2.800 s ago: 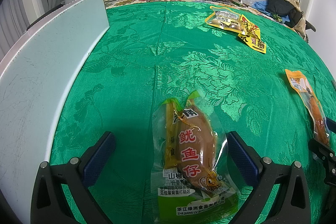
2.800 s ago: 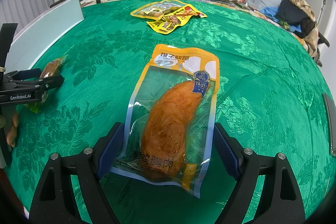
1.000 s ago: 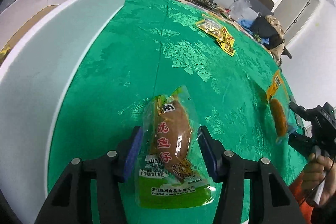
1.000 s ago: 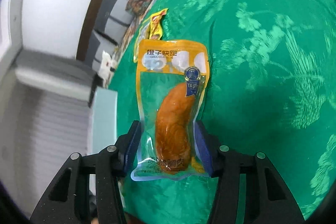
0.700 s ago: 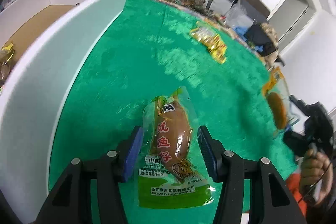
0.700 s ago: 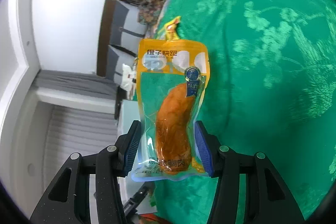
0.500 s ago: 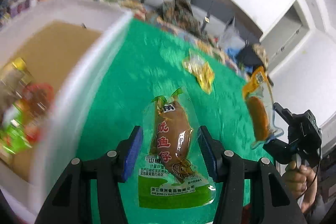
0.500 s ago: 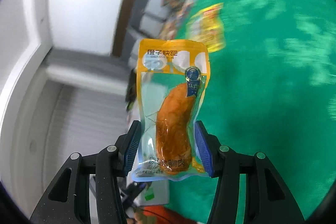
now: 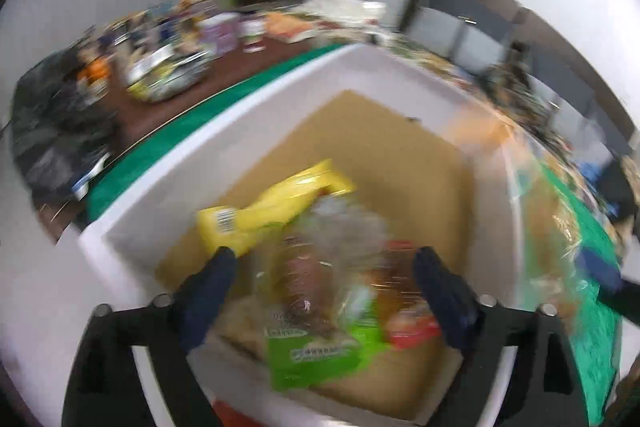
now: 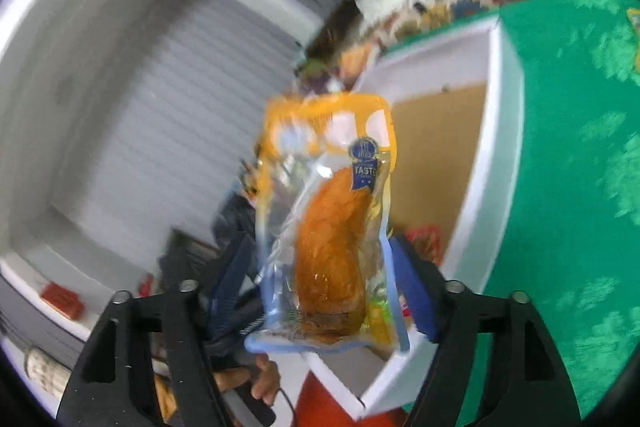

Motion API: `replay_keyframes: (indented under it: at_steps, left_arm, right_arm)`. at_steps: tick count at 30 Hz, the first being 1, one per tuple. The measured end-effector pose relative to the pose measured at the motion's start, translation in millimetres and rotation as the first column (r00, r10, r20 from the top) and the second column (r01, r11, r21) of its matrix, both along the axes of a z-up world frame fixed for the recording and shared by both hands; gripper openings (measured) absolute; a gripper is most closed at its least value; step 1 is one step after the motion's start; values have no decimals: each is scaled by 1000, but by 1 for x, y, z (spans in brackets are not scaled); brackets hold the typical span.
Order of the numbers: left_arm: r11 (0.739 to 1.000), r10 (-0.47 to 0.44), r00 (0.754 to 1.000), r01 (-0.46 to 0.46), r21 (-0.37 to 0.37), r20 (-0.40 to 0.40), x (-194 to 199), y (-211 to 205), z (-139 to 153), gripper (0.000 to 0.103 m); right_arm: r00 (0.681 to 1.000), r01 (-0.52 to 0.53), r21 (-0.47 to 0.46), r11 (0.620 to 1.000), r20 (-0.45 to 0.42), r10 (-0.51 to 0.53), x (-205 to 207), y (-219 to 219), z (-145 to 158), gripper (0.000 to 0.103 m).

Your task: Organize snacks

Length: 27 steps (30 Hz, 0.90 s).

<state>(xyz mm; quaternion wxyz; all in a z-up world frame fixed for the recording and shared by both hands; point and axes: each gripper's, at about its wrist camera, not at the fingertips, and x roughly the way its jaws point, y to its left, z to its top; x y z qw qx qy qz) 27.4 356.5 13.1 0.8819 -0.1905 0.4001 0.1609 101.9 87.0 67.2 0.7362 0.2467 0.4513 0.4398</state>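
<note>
I see a big white box [image 9: 256, 131] with a brown floor, standing on the green tabletop [image 10: 580, 155]. My left tool [image 9: 324, 291] is over the box. Its jaws are opening, and the green squid pack [image 9: 316, 311] sits loose between them, long way pointing away from me, green end near me. My right tool [image 10: 324, 283] is by the box wall. Its jaws are opening too, and the orange chicken pack [image 10: 332, 219] stands tall between them, orange top up.
</note>
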Motion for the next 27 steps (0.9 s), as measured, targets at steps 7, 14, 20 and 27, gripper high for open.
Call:
replay_keyframes:
  at_steps: [7, 14, 20, 27]
  left_arm:
    - [997, 75, 997, -74, -9, 16, -26, 16, -11, 96]
    - [996, -78, 988, 84, -38, 134, -11, -49, 24, 101]
    - [929, -351, 917, 366, -50, 190, 10, -164, 42, 103]
    - [814, -578, 815, 580, -47, 51, 57, -301, -18, 103]
  right_arm:
    - [997, -37, -157, 987, 54, 46, 1, 11, -13, 76]
    - [955, 181, -485, 855, 295, -35, -17, -89, -53, 75]
    - [912, 404, -669, 624, 350, -216, -26, -241, -115, 75]
    - [825, 552, -708, 441, 390, -409, -23, -364, -136, 75]
